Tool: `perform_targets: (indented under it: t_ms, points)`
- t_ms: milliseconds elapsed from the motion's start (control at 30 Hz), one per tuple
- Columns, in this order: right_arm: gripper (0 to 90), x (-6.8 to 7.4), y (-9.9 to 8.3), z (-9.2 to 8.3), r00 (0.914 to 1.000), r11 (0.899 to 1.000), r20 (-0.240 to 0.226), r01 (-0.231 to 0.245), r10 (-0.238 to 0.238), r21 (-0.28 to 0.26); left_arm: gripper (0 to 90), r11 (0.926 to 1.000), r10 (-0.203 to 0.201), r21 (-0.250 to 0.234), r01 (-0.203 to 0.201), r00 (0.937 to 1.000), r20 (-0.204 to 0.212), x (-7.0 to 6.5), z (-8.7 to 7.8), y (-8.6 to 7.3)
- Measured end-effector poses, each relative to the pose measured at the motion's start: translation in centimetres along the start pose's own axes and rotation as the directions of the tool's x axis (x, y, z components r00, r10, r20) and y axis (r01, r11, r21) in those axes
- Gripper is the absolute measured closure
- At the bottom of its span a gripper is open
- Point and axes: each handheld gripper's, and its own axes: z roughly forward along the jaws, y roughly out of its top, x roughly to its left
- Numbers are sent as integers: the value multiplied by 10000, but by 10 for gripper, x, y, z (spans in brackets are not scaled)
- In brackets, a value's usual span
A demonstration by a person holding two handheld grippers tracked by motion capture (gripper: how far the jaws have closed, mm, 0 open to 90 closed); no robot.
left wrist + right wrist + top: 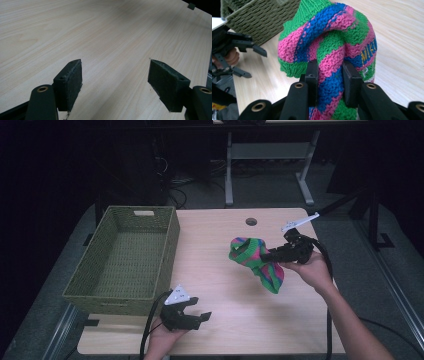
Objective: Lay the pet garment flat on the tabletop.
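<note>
Fingers of the right gripper are pinching a fold of the striped knitted hat, which is hanging above the right half of the bench. The left gripper is resting near the front edge, its fingers standing spread with nothing between them, just beside the green woven basket.
</note>
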Motion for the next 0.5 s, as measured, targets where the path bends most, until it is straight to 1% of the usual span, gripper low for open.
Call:
perform_targets:
  t_ms: [133,233,367,467,500]
  points:
    - [698,7,-4,0,9998,9999,-179,118,-118,-29,271,10000,-79,-37,79,10000,7,0,0,0]
    - [698,12,-8,0,9994,9996,-221,273,-273,12,271,10000,-4,-49,4,10000,2,0,-1,0]
    - [697,18,-14,2,9989,9994,-303,355,-356,-20,271,10000,30,-62,-30,10000,-26,0,-2,0]
    - [698,24,-19,5,9979,9979,-30,652,-652,31,271,10000,42,-51,-42,10000,-28,1,-2,0]
    - [697,27,-21,6,9983,9983,-41,589,-589,47,271,10000,37,-55,-37,10000,-27,0,-1,0]
